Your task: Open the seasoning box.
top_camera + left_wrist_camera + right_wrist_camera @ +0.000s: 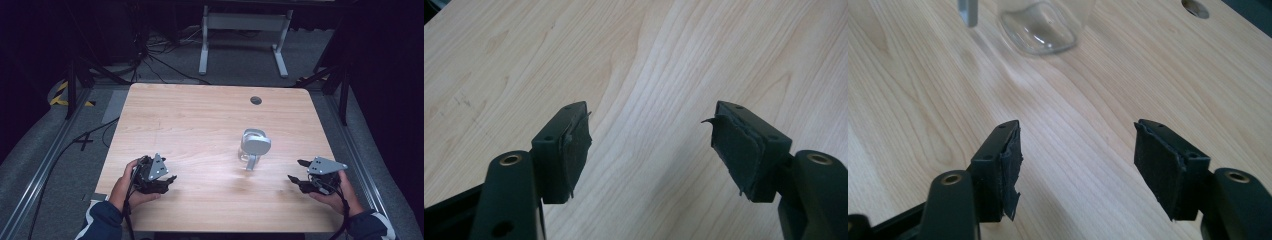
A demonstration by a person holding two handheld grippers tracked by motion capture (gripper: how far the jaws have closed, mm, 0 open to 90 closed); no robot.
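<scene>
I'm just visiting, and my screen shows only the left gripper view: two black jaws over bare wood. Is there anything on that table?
Observer: Yes, a clear glass container with a grey lid stands right of centre on the table.
Operator: Is a gripper near it?
Observer: The right gripper is nearer, jaws open towards it, not touching.
Operator: And mine?
Observer: The left gripper sits at the front left, far from the container.
</scene>
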